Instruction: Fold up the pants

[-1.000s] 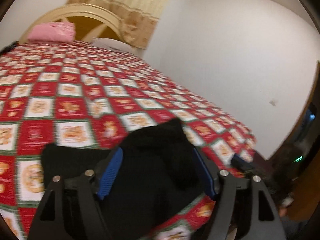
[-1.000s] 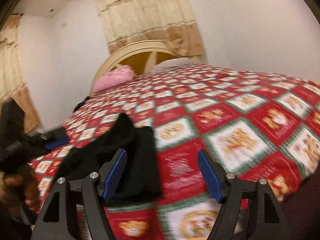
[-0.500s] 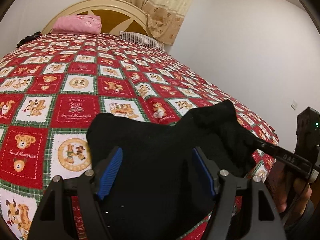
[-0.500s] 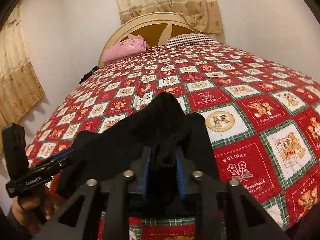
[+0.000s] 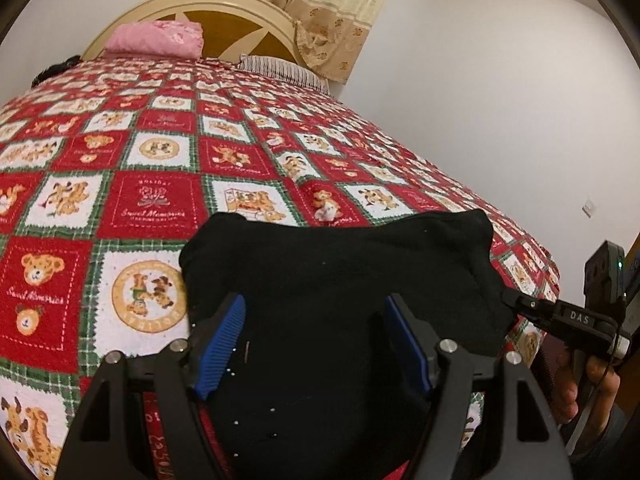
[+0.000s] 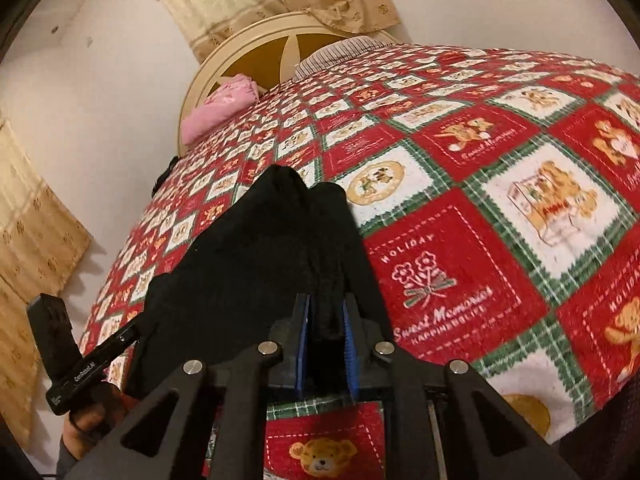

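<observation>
black pants (image 5: 340, 280) are laid bunched on the near edge of the red teddy-bear quilt (image 5: 152, 208), at the foot end of the bed, well apart from the pink pillow (image 5: 156, 40) at the headboard (image 5: 240, 12). long axis is seen running roughly along the bed's foot edge, left to right in the left wrist view; one raised corner is pointed toward the headboard at the right-hand end. which end is waist or hem cannot be told.

left gripper (image 5: 316, 340) is held wide over the fabric, blue pads on either side of it, nothing pinched. right gripper (image 6: 325, 344) is clamped narrow on a fold of the pants (image 6: 280, 248), the cloth being squeezed between its pads. in the right wrist view the fabric is stretched away toward the left gripper (image 6: 132, 334).
</observation>
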`<action>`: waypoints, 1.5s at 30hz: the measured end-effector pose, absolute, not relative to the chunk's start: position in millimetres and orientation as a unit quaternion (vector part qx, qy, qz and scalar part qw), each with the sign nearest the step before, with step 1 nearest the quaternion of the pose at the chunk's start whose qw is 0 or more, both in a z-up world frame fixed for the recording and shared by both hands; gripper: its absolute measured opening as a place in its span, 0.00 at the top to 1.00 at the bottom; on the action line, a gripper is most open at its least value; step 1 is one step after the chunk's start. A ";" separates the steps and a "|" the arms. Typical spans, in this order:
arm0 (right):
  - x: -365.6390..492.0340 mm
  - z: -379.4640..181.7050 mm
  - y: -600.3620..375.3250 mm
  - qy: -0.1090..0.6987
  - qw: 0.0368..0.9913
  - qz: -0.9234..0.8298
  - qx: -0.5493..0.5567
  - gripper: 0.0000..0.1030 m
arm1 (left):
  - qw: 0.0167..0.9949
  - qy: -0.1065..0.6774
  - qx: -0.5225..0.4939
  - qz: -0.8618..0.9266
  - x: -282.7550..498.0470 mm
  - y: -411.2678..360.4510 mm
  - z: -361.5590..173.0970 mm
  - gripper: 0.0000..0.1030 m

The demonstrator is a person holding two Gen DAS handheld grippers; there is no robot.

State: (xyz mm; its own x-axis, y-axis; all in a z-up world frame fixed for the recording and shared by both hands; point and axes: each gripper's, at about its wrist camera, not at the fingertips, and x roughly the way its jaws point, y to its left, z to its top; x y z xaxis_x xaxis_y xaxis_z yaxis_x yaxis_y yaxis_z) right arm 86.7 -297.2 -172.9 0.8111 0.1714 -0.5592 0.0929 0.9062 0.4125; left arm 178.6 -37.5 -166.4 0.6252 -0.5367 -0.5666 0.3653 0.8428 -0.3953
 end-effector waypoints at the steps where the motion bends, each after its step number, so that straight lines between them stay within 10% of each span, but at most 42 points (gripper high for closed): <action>1: 84.8 -172.4 -297.0 0.305 0.928 0.018 0.214 0.84 | 0.893 0.352 -0.121 -0.253 178.5 -37.9 -166.4 0.28; 7: 77.9 -145.2 -292.8 0.266 0.948 -0.022 0.174 0.44 | 0.894 0.351 -0.118 -0.253 177.7 -38.8 -166.8 0.26; 18: 155.1 -125.7 -244.3 0.292 0.955 -0.030 0.044 0.44 | 0.893 0.356 -0.111 -0.252 178.8 -41.0 -168.1 0.25; 23: 159.5 -142.6 -259.5 0.320 0.944 -0.018 0.076 0.86 | 0.892 0.357 -0.109 -0.254 179.1 -42.0 -168.9 0.22; 28: 153.3 -138.5 -267.7 0.315 0.945 -0.008 0.085 0.90 | 0.893 0.357 -0.103 -0.253 177.7 -44.7 -168.2 0.21; 40: 154.7 -156.0 -281.1 0.313 0.945 -0.003 0.097 0.84 | 0.898 0.352 -0.104 -0.243 174.0 -34.9 -160.9 0.20; 45: 147.8 -153.4 -281.1 0.308 0.947 -0.004 0.090 0.51 | 0.920 0.320 -0.113 -0.197 171.4 -9.9 -150.5 0.01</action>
State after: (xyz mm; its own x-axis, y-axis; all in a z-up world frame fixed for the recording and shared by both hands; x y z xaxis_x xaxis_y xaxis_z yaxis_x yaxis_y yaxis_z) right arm 147.8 -281.1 -153.4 0.8108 0.0471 -0.5834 0.0632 0.9839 0.1674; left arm 171.4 -9.9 -150.5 0.7169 -0.4348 -0.5450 0.2903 0.8969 -0.3336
